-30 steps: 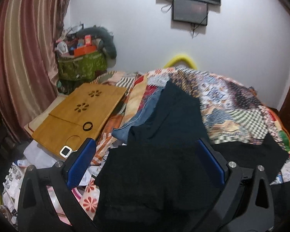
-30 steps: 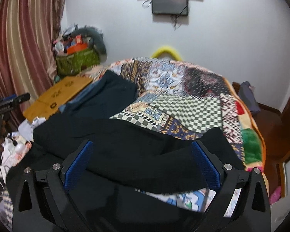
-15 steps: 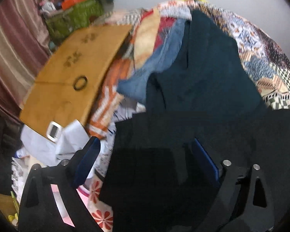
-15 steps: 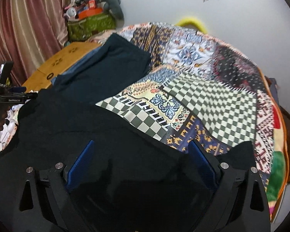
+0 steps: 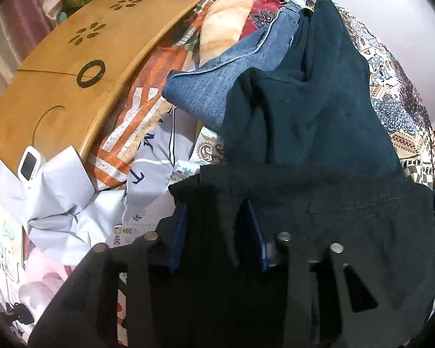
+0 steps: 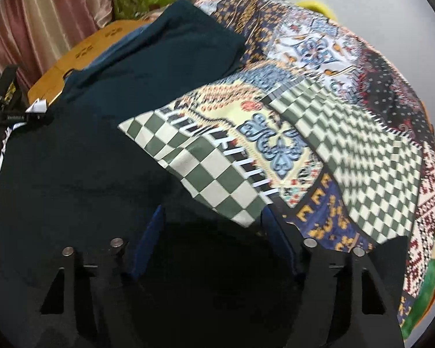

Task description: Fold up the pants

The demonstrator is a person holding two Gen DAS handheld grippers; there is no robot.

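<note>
The left gripper [image 5: 217,232] is clamped on a bunched fold of the black pants [image 5: 333,226], its blue-padded fingers [image 5: 178,232] drawn close with cloth pinched between them. The right gripper [image 6: 213,240] has its fingers [image 6: 150,240] set moderately apart with black cloth filling the gap; whether it actually grips that cloth cannot be told.

The pants spread out from both grippers over the near part of the bed: in the left wrist view they run to the right of the gripper, a pocket seam showing, and in the right wrist view they [image 6: 72,179] stretch away to the gripper's left.

Just beyond the pants lies a dark teal garment [image 5: 319,101], and to its left, ahead of the left gripper, a piece of blue denim [image 5: 217,87]. Ahead and to the right of the right gripper the patchwork bedspread [image 6: 348,145] is bare, checked and patterned. Far ahead to the left of the left gripper sits a bamboo lap tray [image 5: 72,72], with crumpled white cloth [image 5: 58,197] nearer.
</note>
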